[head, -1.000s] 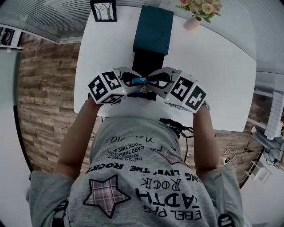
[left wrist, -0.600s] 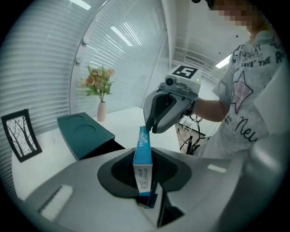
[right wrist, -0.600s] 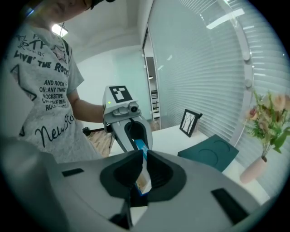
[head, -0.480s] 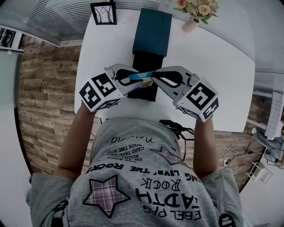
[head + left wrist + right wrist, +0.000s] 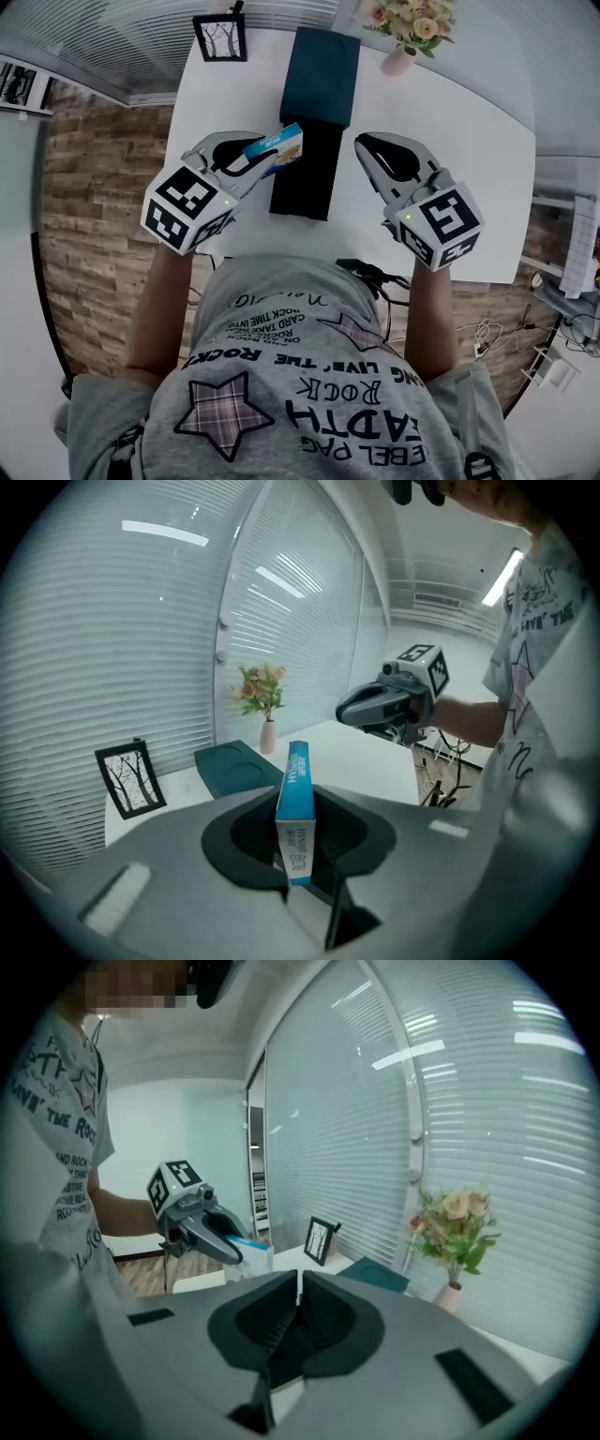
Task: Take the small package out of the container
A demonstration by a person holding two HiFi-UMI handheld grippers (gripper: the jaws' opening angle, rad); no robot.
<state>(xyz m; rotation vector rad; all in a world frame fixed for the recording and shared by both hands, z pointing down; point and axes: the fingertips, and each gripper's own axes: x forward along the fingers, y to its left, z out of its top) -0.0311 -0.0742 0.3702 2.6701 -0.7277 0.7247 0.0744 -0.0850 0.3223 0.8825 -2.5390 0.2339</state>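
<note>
The left gripper is clamped on the small package. It pinches the narrow blue-and-white box edge-on, so the box stands upright between the pads with its far end projecting past the tips. The package sits clear of the black container, held just left of it above the table. The right gripper has just been closing its jaws with nothing between them. It stands right of the container and is judged spare to the lift.

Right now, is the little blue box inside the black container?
No, the left gripper holds the small package up in the air, outside the black container.
</note>
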